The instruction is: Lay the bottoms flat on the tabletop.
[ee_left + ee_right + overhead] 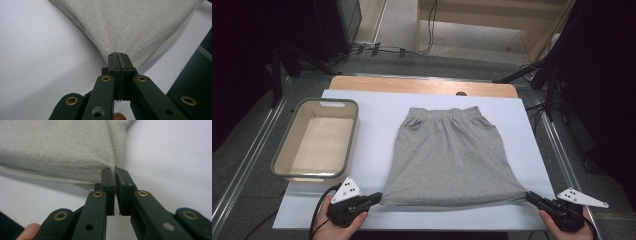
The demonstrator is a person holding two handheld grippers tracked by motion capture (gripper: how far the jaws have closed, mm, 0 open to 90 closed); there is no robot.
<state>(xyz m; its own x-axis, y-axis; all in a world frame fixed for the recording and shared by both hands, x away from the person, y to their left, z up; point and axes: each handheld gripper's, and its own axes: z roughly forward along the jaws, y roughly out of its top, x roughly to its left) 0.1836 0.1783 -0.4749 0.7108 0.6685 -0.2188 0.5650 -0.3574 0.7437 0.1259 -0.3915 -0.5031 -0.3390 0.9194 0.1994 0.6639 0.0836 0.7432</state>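
High view, grey shorts [451, 155] hem corners pinched (both sides) between fingers [375, 196]

Dim surroundings, soft blurred close-ups

A bin [317, 140] blocks the counter's [377, 125] left side; bare strips flank the shorts [452, 160]
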